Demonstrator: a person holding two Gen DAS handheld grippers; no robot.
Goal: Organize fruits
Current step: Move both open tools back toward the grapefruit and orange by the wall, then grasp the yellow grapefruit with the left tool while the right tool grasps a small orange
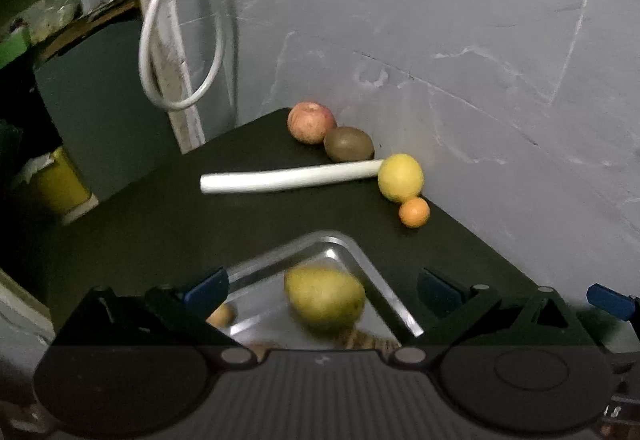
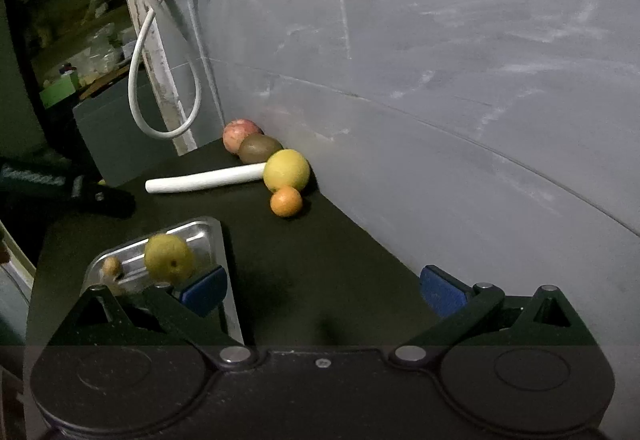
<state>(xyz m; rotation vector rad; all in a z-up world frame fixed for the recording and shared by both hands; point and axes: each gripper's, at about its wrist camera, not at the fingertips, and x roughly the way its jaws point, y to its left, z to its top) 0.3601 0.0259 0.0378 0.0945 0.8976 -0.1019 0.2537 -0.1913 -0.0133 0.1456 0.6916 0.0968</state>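
- Grey plaster wall (image 2: 440,40), scuffed and chalk-streaked, rising straight off a dark matte tabletop (image 2: 320,272); looped white cable (image 2: 140,88) hanging at the wall's left end.
- Along the wall's foot, a row of fruit: reddish mottled apple (image 1: 311,122), round; fuzzy brown kiwi (image 1: 349,144), oval, touching the apple; smooth yellow lemon-like fruit (image 1: 401,178), round; small glossy orange (image 1: 414,212), tucked just under the yellow fruit.
- White cylindrical stalk (image 1: 288,178), smooth and slightly bowed, lying flat with its right end against the yellow fruit and just below the kiwi.
- Shiny metal tray (image 1: 372,272) with rounded corners and a raised lip, on the tabletop nearer the cameras, well apart from the row.
- In the tray: yellow-green pear (image 1: 325,298), blurred, dull-skinned and plump; small tan round fruit (image 2: 111,266) beside it, kind unclear.
- Left gripper (image 1: 322,290) poised above the tray, blue-padded fingers (image 1: 206,290) spread wide, gripping nothing, pear seen between them.
- Right gripper (image 2: 322,290) over bare tabletop just right of the tray, blue-padded fingers (image 2: 444,290) spread wide, gripping nothing.
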